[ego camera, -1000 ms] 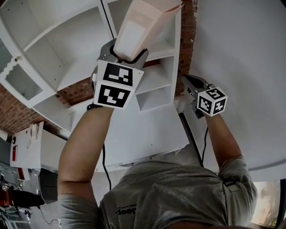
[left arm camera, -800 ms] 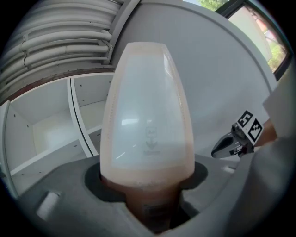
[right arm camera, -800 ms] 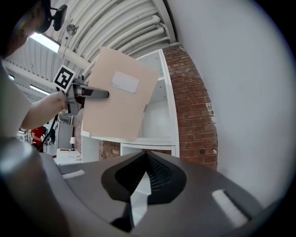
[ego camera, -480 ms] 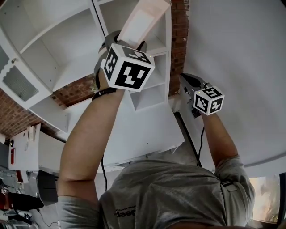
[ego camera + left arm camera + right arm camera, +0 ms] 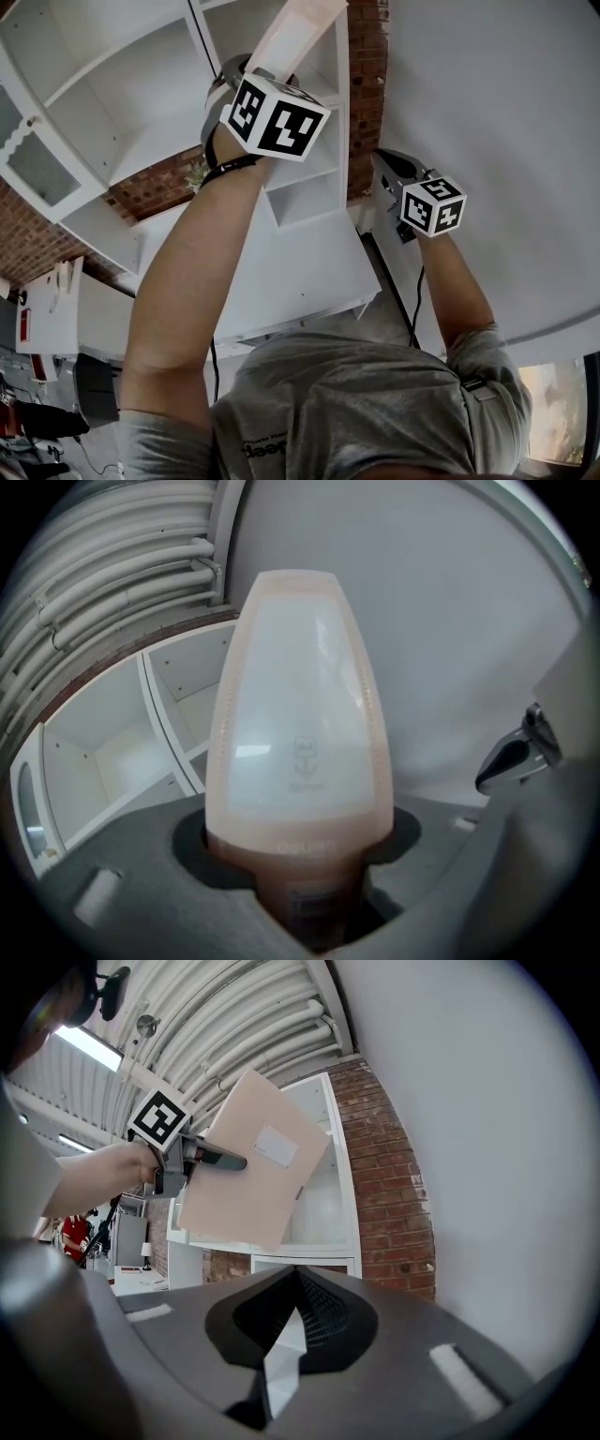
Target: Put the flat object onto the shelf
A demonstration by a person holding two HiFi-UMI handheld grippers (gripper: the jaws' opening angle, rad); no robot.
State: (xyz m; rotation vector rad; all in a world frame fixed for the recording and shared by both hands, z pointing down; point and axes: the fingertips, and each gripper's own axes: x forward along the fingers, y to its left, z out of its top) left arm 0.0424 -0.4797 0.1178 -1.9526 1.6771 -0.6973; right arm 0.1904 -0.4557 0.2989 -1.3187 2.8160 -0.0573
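Observation:
The flat object (image 5: 298,30) is a pale pink, thin rectangular case with a lighter label. My left gripper (image 5: 260,77) is shut on its lower end and holds it raised in front of the upper compartments of the white shelf unit (image 5: 314,169). In the left gripper view the case (image 5: 298,714) rises from between the jaws, with shelf compartments (image 5: 122,752) behind on the left. The right gripper view shows the case (image 5: 253,1162) tilted before the shelf (image 5: 328,1213). My right gripper (image 5: 386,171) hangs lower right, shut, with nothing in it.
A brick wall strip (image 5: 367,84) runs beside the shelf, and a plain white wall (image 5: 506,141) fills the right. A cabinet door with a frosted pane (image 5: 37,159) stands open at left. A black cable (image 5: 401,281) hangs below the right gripper.
My left gripper has carried the flat object up and to the right, nearer the shelf's upper compartments, and its marker cube has turned. The right gripper has hardly moved.

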